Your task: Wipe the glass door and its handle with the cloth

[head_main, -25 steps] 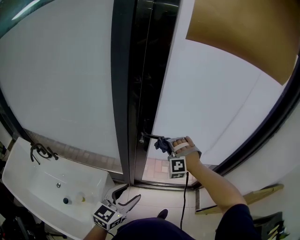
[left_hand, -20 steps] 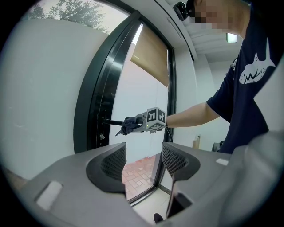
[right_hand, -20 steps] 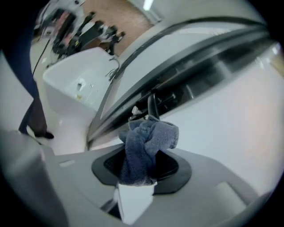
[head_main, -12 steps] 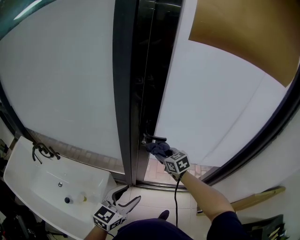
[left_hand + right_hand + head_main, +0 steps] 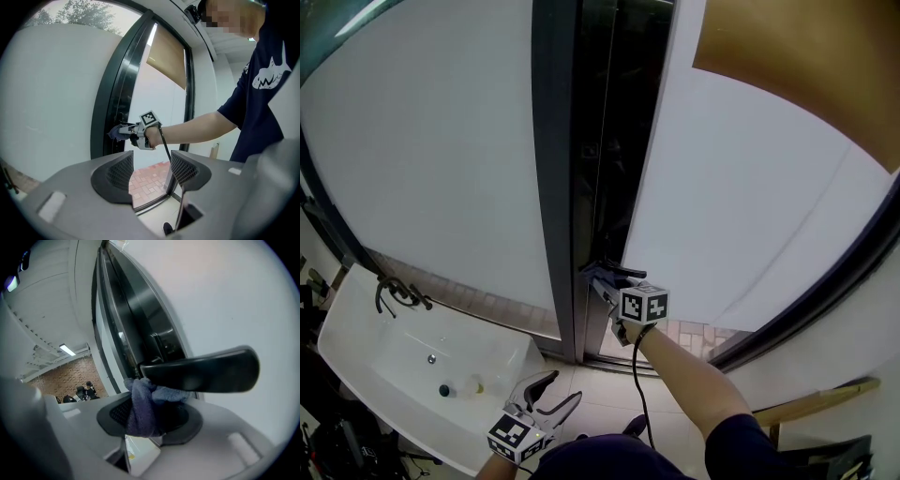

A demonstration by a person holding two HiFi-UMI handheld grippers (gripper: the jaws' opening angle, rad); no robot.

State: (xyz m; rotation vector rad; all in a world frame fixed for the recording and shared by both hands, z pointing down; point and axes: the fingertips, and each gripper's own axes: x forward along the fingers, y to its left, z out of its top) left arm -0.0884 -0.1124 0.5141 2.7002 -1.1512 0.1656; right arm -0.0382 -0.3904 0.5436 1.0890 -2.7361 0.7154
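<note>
Cloth (image 5: 142, 409) now against glass door handle (image 5: 202, 371)

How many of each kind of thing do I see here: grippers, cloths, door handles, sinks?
grippers: 2 (left gripper, right gripper)
cloth: 1
door handle: 1
sink: 1
Total: 5

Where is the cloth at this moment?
In the right gripper view the cloth sits low at centre, pinched by the right gripper and bunched up against the underside of the black door handle.
</note>
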